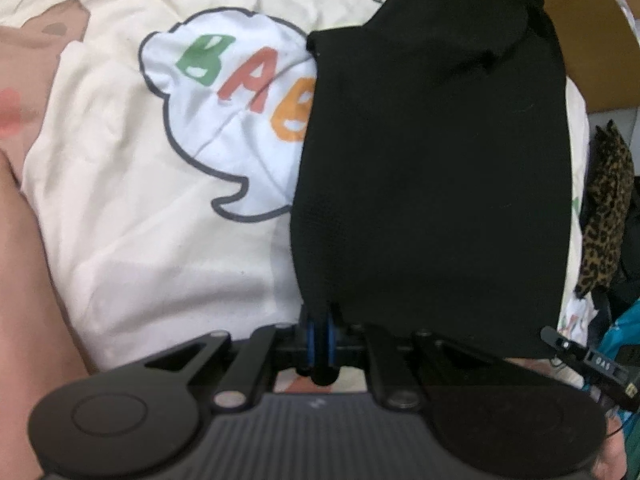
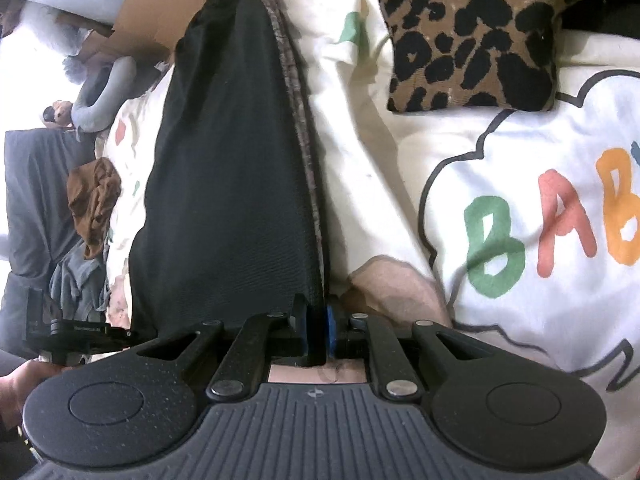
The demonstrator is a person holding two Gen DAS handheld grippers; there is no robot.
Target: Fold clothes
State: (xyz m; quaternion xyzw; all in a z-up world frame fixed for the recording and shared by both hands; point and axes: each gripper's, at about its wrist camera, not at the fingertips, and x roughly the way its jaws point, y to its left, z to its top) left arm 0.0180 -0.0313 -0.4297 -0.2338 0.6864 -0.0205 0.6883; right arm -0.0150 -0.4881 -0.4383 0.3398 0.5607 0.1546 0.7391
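Mid-fold here: my left tool (image 1: 320, 336) and right tool (image 2: 318, 330) each clench an edge of the black garment (image 1: 432, 184), stretched ahead over the bedsheet (image 1: 140, 208). Next I'd lay it flat.

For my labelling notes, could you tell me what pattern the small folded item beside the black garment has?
Leopard print, black spots on tan; the folded item shows best in the right wrist view.
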